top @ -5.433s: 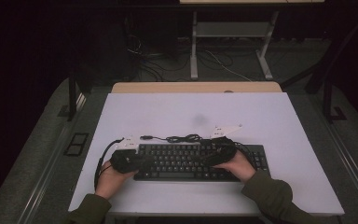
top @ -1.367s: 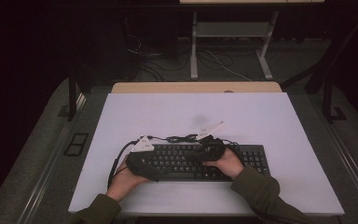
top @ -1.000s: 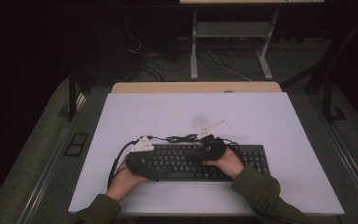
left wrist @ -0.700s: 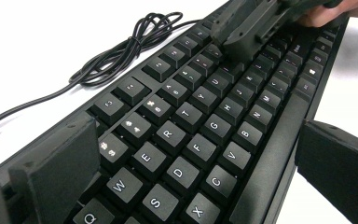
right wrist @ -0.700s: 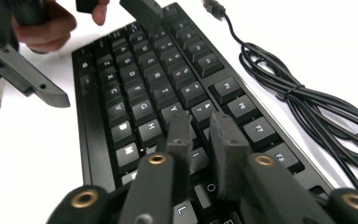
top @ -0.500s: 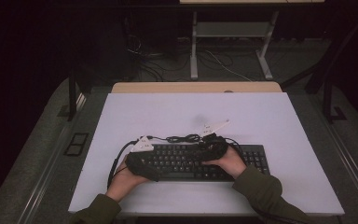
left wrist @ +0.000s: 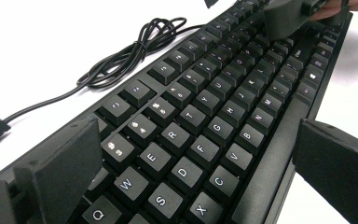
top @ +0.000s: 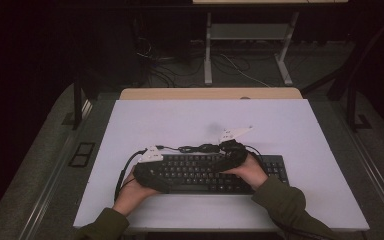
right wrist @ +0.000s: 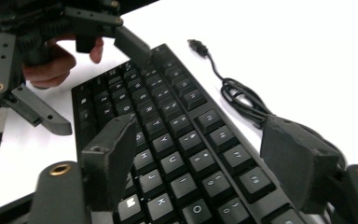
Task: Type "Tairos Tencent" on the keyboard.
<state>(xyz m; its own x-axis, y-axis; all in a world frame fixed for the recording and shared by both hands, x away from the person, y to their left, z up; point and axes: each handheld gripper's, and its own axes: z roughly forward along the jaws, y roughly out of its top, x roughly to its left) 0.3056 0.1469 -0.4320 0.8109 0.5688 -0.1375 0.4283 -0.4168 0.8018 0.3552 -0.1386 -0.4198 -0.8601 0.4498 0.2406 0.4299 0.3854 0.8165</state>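
Straddling the left end of the keyboard (top: 215,172) near the desk's (top: 305,130) front edge with left hand-held gripper (left wrist: 200,154) jaws apart, not pressing. Opening right hand-held gripper (right wrist: 200,163) over the keys, nothing pinched. Risking snagging the coiled cable (right wrist: 242,100), dragging the keyboard askew.

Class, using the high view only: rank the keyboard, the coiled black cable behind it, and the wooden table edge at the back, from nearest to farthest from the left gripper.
1. keyboard: directly under the left gripper, at its left end.
2. coiled black cable: just behind the keyboard, toward the middle.
3. wooden table edge: far back, beyond the white tabletop.
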